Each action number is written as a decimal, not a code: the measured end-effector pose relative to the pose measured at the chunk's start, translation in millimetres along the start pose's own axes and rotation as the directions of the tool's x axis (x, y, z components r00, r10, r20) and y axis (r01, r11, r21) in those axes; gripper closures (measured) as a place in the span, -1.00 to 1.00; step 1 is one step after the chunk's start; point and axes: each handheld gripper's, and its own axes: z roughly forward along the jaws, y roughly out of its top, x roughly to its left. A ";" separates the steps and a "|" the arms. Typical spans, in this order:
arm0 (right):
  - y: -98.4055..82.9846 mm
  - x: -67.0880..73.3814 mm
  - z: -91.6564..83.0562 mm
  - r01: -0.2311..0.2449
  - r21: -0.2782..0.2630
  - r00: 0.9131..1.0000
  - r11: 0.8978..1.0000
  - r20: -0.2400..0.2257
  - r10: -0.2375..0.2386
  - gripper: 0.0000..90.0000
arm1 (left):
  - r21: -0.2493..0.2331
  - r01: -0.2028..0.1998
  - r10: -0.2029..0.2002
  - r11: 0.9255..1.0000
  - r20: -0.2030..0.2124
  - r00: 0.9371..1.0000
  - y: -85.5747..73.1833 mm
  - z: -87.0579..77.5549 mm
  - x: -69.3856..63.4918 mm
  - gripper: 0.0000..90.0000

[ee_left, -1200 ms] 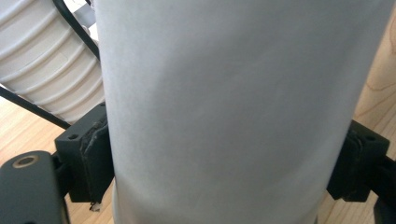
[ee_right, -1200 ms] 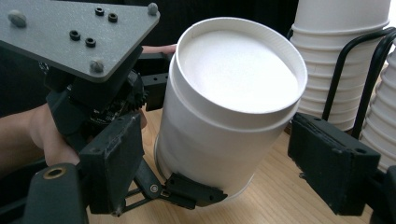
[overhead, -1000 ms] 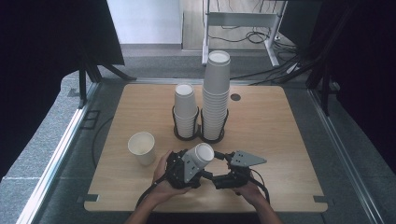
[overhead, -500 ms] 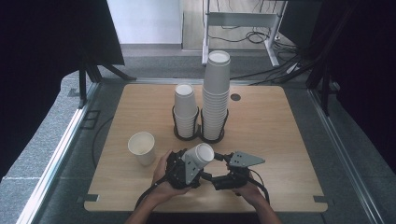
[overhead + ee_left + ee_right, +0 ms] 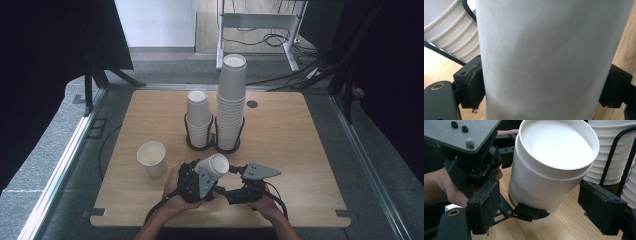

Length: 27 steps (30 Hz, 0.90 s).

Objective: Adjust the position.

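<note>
A person sits at the near edge of a wooden table (image 5: 300,130), a hand-held gripper in each hand. The left gripper (image 5: 200,181) is clamped on a small nested stack of white paper cups (image 5: 212,166); in the left gripper view the cup wall (image 5: 549,60) sits tight between the two black jaws. The stack is held tilted just above the table near the middle of the near edge, its closed base turned up and toward the right gripper, probably so that gripper can get at the outermost cup.

The right gripper (image 5: 239,171) sits just beside it, pointing at the stack. In the right gripper view its jaws stand apart on either side of the outermost cup (image 5: 554,165), with clear gaps; they do not touch it. The likely next step is for them to close on that cup and pull it free.

One separated cup (image 5: 152,158) stands upright and open near the left edge, apart from the hands. Toward the middle of the table, two black wire holders (image 5: 227,141) stand side by side, each keeping a cup stack upright: a short stack (image 5: 198,117) on the left and a tall stack (image 5: 232,100) on the right. They appear to be the supply, placed within easy reach.
</note>
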 end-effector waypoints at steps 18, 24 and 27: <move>1.0 -0.9 -1.5 -0.005 -0.005 1.000 1.000 0.008 0.005 -0.60 | 0.016 -0.039 0.039 0.999 -0.040 0.998 0.1 0.7 -1.7 -0.72; 3.3 -3.3 -5.7 -0.005 -0.009 1.000 1.000 0.020 0.006 -0.62 | 0.023 -0.063 0.064 0.998 -0.059 0.996 -0.3 1.7 -3.0 -0.72; 5.6 -3.9 -7.9 0.003 -0.009 1.000 1.000 0.022 -0.002 -0.64 | 0.026 -0.079 0.081 0.997 -0.068 0.994 -0.2 2.0 -3.9 -0.72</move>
